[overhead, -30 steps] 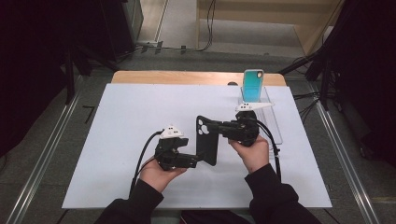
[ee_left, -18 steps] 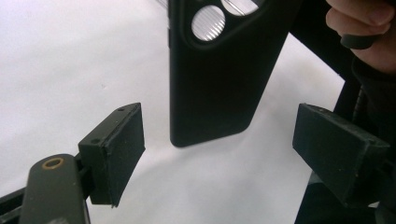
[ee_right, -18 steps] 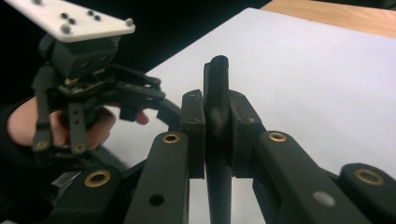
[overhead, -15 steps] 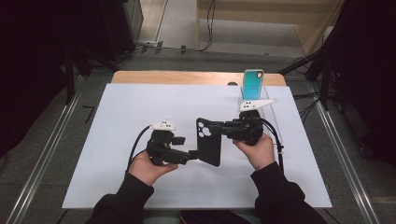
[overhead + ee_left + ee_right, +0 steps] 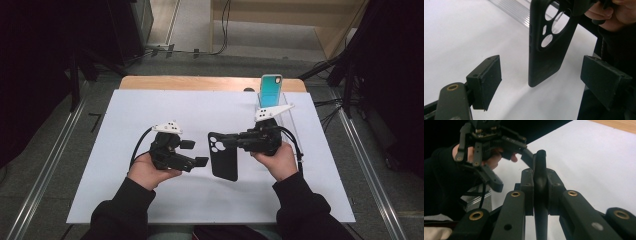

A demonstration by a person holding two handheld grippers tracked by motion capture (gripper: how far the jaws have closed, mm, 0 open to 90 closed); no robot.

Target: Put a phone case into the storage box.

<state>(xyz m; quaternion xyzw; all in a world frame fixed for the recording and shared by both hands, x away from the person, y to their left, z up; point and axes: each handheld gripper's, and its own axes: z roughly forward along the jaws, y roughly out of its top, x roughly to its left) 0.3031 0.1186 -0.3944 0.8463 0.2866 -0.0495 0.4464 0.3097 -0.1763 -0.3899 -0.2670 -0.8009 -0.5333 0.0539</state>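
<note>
A black phone case [image 5: 223, 159] with round camera holes hangs just above the white mat, and my right gripper [image 5: 226, 142] is shut on its upper end. In the right gripper view the jaws clamp the case's edge [image 5: 540, 157] between both pads. My left gripper [image 5: 196, 153] is a short way left of the case, open, pointing at it. In the left gripper view the case [image 5: 549, 50] hangs upright between and beyond the two spread pads [image 5: 486, 80], touching neither. The left gripper [image 5: 510, 170] also appears open in the right gripper view.
A teal phone [image 5: 270, 90] stands upright in a clear holder [image 5: 280, 117] at the mat's back right, just behind my right hand. The white mat [image 5: 150, 110] covers the table, with a wooden strip [image 5: 190, 82] along the far edge. Metal rails run along both sides.
My left gripper has drawn back to the left, away from the case. The case stays in the right gripper and now hangs more upright.
</note>
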